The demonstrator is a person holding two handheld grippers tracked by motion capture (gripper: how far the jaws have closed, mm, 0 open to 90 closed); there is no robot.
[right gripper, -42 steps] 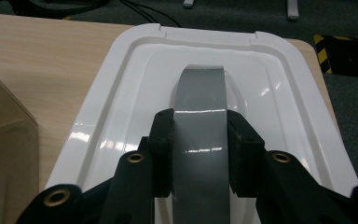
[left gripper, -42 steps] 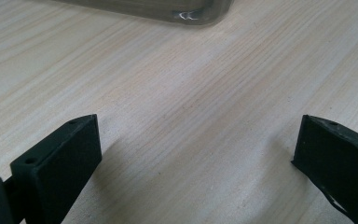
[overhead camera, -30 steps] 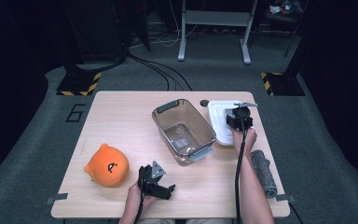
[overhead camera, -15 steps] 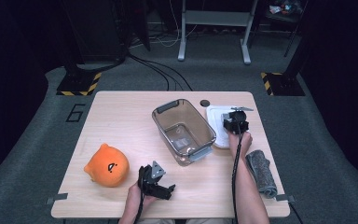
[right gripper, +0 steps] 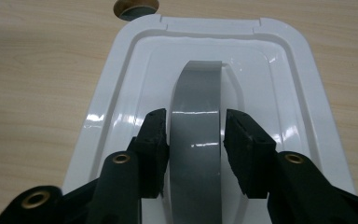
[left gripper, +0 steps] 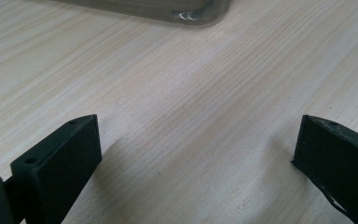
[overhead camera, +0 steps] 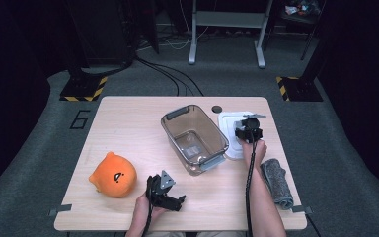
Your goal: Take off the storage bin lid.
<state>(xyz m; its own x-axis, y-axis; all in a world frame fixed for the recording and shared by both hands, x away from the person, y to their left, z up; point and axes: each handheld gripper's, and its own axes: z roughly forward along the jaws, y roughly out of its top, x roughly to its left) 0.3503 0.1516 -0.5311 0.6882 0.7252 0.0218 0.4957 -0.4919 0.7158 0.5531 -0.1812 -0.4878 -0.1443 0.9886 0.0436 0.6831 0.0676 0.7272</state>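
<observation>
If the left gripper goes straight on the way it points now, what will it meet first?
Probably the clear container. The left gripper is open over bare table, and the container's near wall crosses the top of its view. Depth is hard to judge.

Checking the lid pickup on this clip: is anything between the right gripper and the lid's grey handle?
Nothing visible. In the right gripper view the right gripper already straddles the grey handle of the white lid, one jaw on each side, with at most a thin gap at each face. The clear container sits beside the lid.
</observation>
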